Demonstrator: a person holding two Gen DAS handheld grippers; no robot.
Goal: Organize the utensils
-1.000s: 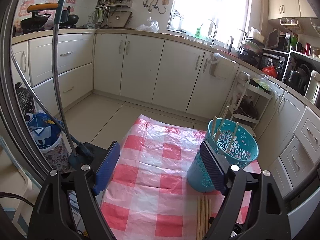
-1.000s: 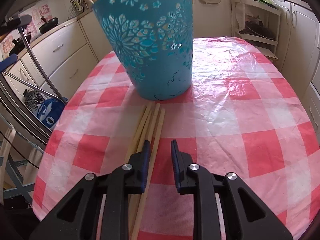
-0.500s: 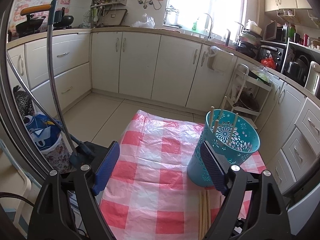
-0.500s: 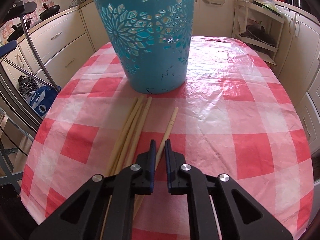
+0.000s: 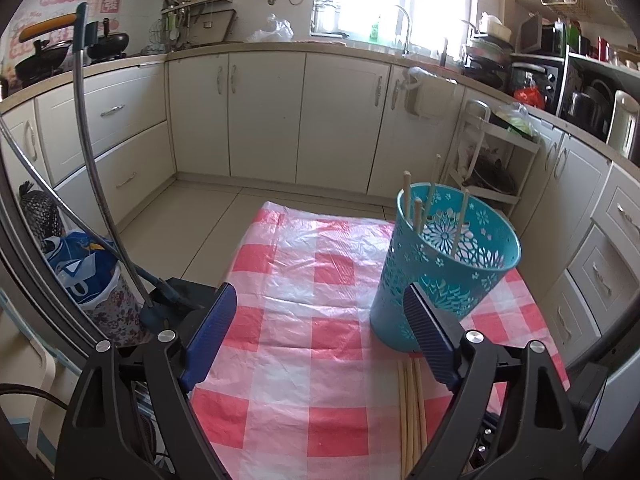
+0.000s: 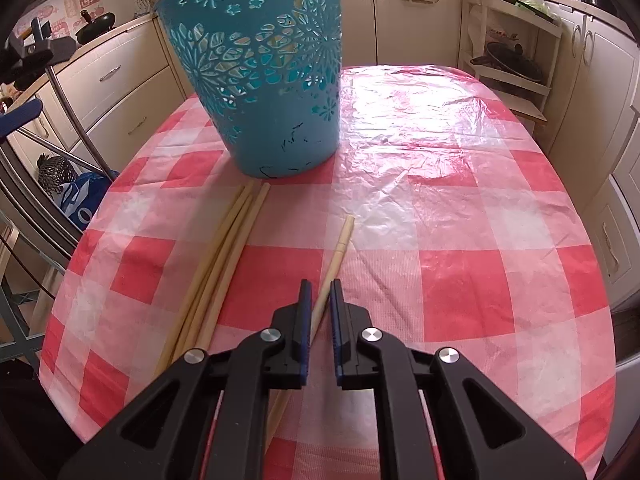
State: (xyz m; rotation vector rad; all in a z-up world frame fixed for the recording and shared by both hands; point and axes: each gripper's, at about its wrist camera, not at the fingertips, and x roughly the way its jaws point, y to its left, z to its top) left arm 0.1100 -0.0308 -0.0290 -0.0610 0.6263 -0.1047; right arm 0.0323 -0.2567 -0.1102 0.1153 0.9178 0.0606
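right now the right gripper (image 6: 319, 304) is pinching a single chopstick (image 6: 338, 250) between its blue pads, having just closed down on it; the jaws stand nearly together with only the stick's width between them. the chopstick's long axis runs away from the gripper and leans a little to the right in the right wrist view, its far tip pointing past the right side of the teal basket (image 6: 264, 80), its near end passing back under the gripper body. just left of it lies a bundle of loose chopsticks (image 6: 224, 256), splayed off from the held one, their far ends almost touching the basket's foot. the basket stands upright straight ahead on the red-checked tablecloth (image 6: 460, 240), near but apart from the held stick's tip.

the left gripper (image 5: 316, 332) hangs spread wide and empty above the left part of the cloth, having just opened a touch more; its right pad overlaps the basket's side in the left wrist view, though contact cannot be told. several chopsticks already stand inside the basket (image 5: 448, 268).

so the right hand is the one placed for the next move, i'd judge: lift, tip the stick upright, and carry it forward over the rim. the basket looks light and could shift if nudged.
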